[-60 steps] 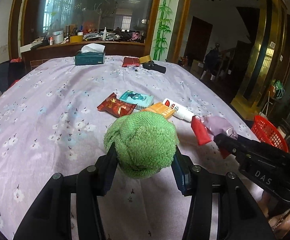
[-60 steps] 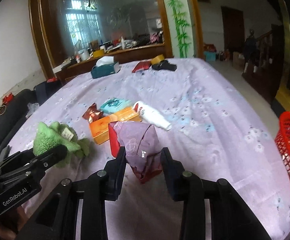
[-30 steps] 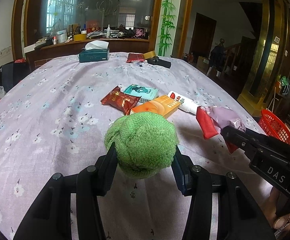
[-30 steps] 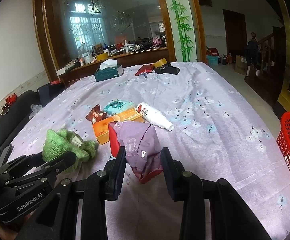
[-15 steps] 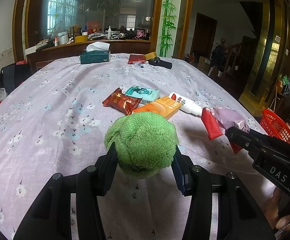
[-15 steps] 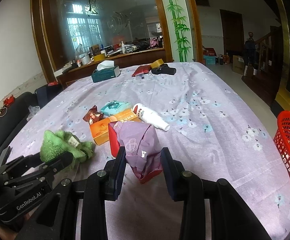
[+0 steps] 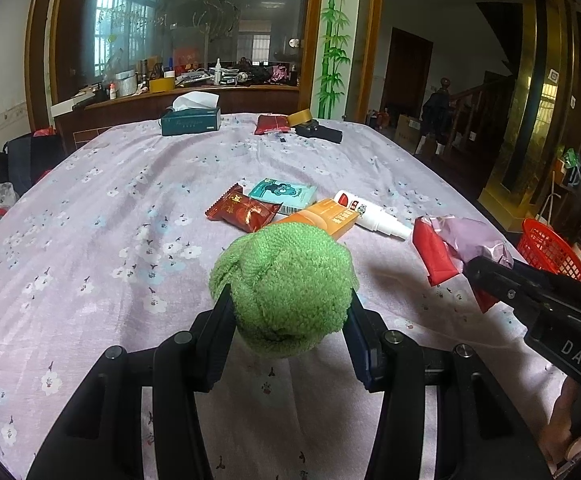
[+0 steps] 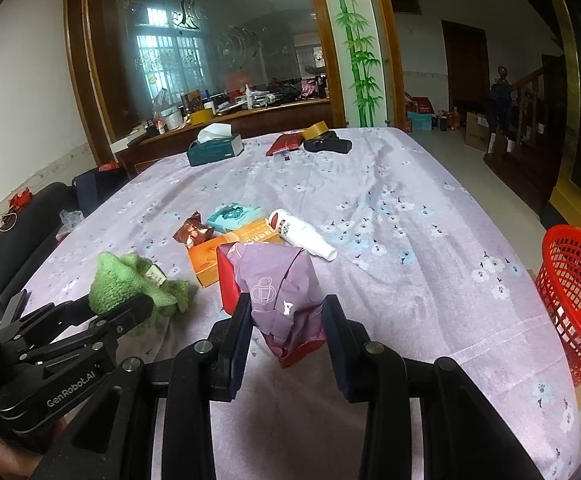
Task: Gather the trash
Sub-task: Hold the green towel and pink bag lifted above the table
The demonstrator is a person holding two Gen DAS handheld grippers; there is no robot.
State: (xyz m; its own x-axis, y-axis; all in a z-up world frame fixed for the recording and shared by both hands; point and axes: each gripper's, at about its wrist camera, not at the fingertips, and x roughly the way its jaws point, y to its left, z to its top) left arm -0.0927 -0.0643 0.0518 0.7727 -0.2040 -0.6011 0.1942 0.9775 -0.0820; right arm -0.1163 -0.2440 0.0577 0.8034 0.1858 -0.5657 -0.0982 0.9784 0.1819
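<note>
Fingers of the left gripper (image 7: 288, 312) are pinching a green cloth (image 7: 284, 288) above the purple tablecloth (image 7: 90, 200). Those of the right gripper (image 8: 286, 312) are clamping a purple-red wrapper (image 8: 278, 284); a red basket (image 8: 574, 296) is sitting at three o'clock.

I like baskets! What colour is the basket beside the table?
The basket is red, seen best in the right wrist view.

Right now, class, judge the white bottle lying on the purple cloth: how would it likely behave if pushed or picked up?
The white bottle lies on its side and looks round, so it would probably roll if nudged. It looks like rigid plastic, likely holding shape in a claw, though its smooth surface may slip.
</note>
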